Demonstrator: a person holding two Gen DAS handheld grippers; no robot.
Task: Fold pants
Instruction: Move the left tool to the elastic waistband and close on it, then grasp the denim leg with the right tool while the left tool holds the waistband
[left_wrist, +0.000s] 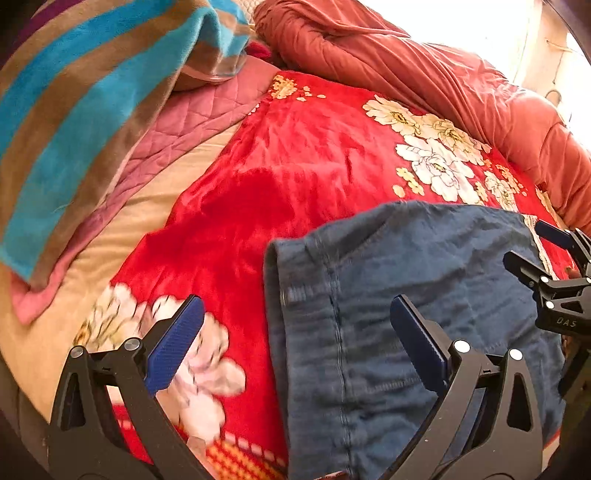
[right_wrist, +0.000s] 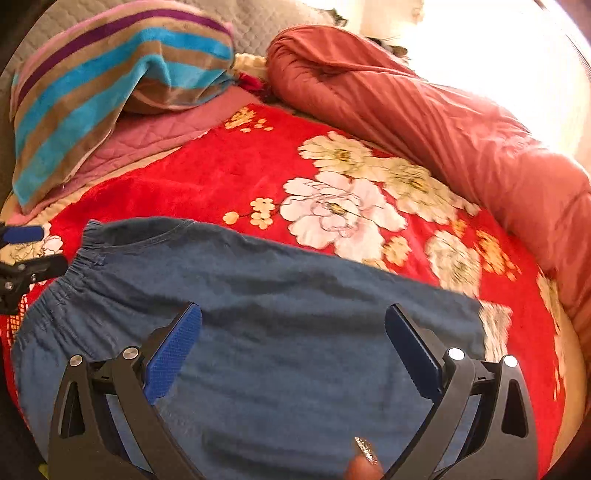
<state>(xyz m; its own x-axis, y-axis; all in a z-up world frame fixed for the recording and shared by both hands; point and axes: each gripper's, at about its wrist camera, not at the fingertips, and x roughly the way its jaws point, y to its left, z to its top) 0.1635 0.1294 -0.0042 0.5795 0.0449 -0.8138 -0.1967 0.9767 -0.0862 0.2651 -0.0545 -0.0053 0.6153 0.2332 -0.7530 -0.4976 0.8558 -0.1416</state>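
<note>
Blue denim pants (left_wrist: 406, 266) lie folded on the red floral blanket (left_wrist: 295, 155). In the right wrist view the pants (right_wrist: 277, 295) stretch across the foreground, with the elastic waistband (right_wrist: 74, 266) at the left. My left gripper (left_wrist: 299, 332) is open above the pants' left edge, one finger over the blanket and the other over denim. My right gripper (right_wrist: 291, 332) is open over the middle of the pants and holds nothing. Each gripper shows at the edge of the other's view: the right gripper (left_wrist: 535, 247) and the left gripper (right_wrist: 29, 251).
A striped blue and brown towel (right_wrist: 110, 81) over a pink quilted cloth (right_wrist: 155, 136) lies at the back left. A rolled rust-red quilt (right_wrist: 424, 110) runs along the back and right. A fingertip with a glittery nail (right_wrist: 365, 458) shows at the bottom.
</note>
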